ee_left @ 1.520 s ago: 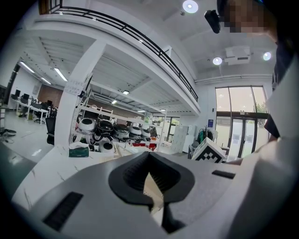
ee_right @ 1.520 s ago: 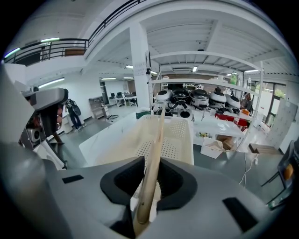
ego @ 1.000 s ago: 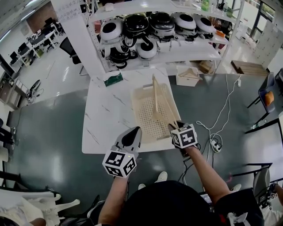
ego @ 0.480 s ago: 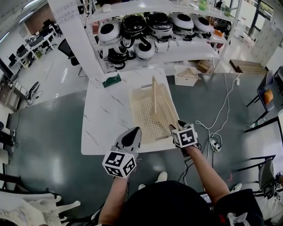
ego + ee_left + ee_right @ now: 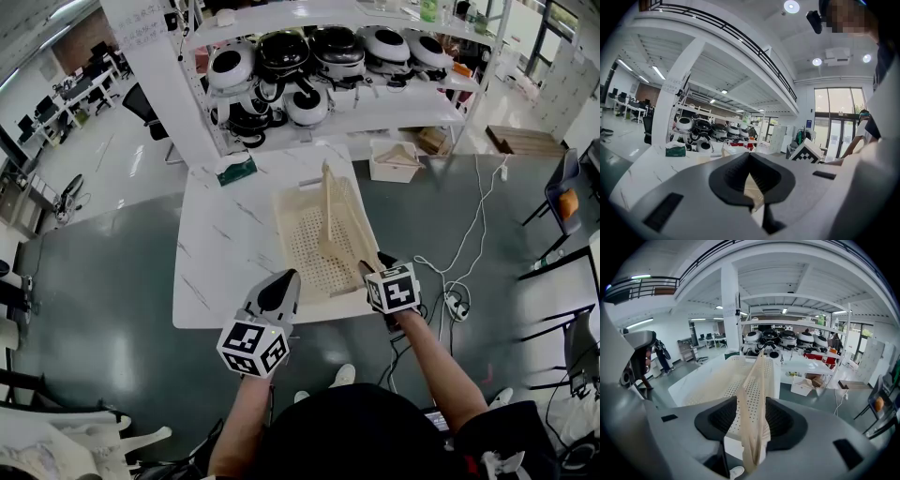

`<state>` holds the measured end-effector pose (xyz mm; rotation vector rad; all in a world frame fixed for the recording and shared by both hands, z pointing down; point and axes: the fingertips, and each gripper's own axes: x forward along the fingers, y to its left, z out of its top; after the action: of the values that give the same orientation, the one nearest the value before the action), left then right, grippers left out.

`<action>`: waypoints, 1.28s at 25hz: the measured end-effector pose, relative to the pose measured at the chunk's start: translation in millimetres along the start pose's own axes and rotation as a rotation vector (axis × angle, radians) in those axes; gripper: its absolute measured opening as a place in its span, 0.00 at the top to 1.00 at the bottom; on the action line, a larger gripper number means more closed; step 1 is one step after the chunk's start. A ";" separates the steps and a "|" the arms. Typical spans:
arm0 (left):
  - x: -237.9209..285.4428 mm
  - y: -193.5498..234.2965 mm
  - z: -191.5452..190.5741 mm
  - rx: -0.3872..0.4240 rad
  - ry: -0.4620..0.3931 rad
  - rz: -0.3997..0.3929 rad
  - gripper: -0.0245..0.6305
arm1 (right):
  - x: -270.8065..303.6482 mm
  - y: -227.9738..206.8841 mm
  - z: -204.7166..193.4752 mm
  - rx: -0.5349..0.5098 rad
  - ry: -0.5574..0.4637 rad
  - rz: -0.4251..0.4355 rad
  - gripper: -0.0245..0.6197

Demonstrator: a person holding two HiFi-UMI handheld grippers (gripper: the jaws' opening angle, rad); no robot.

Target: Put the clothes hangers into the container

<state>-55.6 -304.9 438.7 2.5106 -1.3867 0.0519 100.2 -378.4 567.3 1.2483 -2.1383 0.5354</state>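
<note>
Two tools showed from the head view. The left tool (image 5: 279, 289) hung off the near edge of the tabletop (image 5: 230, 248), with its jaws together and nothing in them. The right tool (image 5: 372, 269) sat at the near right corner of the container (image 5: 284, 234), a pale perforated basket on the tabletop's right side. A light clothes hanger (image 5: 328, 211) stood tilted inside the container, and its near end reached back to the right tool.

The left gripper view confirmed the shut, empty jaws, with only bare tabletop and the far shelf (image 5: 708, 129) ahead.

In the right gripper view the jaws stood wide apart. The hanger rose between them, and a gap showed on each side of it, so I judged it released and resting on the container.

The step looked like letting go. To do it well, I'd draw the right tool straight back along its own line, so neither jaw catches the hanger and tips it over the rim.

The container's right wall ran close to the tabletop's right edge, so there was little margin on that side. The tabletop to the left of the container was bare, apart from a green box (image 5: 236, 168) at the back.
</note>
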 end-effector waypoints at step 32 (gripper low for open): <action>-53.3 -13.9 3.4 0.028 -0.011 -0.071 0.96 | -73.4 76.4 39.5 -0.087 -0.219 -0.004 0.93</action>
<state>-73.1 -254.8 423.8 2.5852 -1.3083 0.0433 49.3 -319.2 485.4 1.3136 -2.3117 0.3124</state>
